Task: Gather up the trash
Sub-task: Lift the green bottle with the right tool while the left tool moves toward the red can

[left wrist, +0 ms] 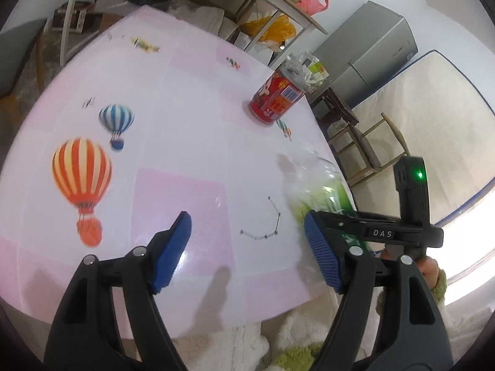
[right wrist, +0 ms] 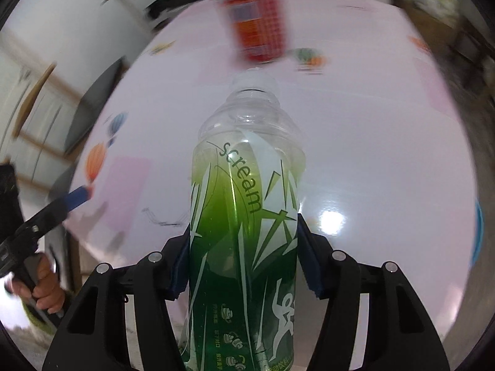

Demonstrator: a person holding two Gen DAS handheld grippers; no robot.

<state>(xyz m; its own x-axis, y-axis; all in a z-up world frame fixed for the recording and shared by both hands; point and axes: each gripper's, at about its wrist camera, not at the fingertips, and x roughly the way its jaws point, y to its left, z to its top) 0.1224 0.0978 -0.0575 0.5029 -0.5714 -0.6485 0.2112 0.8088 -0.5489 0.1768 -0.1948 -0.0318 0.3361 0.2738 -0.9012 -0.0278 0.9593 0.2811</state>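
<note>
A clear plastic bottle (right wrist: 244, 216) with a green label and no cap stands upright between the blue pads of my right gripper (right wrist: 243, 228), which press on both of its sides. In the left wrist view the same bottle (left wrist: 321, 185) is a green blur near the table's right edge, with the right gripper's black body (left wrist: 402, 232) beside it. My left gripper (left wrist: 247, 219) hangs open over the pink tablecloth with nothing between its fingers. A red printed can (left wrist: 275, 99), stuffed with crumpled wrappers (left wrist: 297, 68), stands farther back on the table.
The table (left wrist: 185, 123) carries a pink cloth printed with hot-air balloons. Beyond its right edge stand a wooden chair (left wrist: 365, 142), a grey cabinet (left wrist: 371, 52) and a mattress (left wrist: 433, 108). A shelf with plastic bags (left wrist: 278, 27) is behind. A hand (right wrist: 46, 287) grips the left tool.
</note>
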